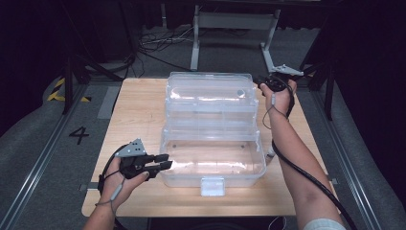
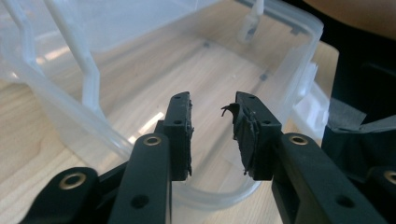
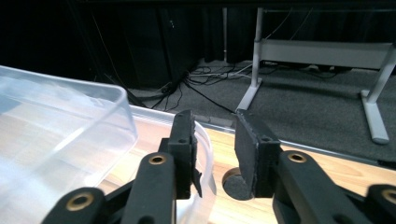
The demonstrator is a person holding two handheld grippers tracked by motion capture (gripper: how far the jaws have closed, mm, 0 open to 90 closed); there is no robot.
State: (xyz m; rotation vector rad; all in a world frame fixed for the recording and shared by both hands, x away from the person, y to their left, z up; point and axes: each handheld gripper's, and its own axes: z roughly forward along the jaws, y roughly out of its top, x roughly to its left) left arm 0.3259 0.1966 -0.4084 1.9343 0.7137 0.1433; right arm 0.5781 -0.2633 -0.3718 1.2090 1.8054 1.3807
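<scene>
Left gripper (image 1: 162, 166), lower left, parted and empty, beside clear plastic hinged toolbox (image 1: 213, 163); right gripper (image 1: 261, 82), upper right, seemingly likewise.

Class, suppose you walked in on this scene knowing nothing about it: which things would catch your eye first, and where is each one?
First the big clear plastic box in the middle of the wooden table, standing open with its lid tipped back toward the far edge. Next the two black hand-held grippers: the left gripper at the box's near left corner, the right gripper by the lid's far right corner, both with jaws apart and nothing between them.
</scene>
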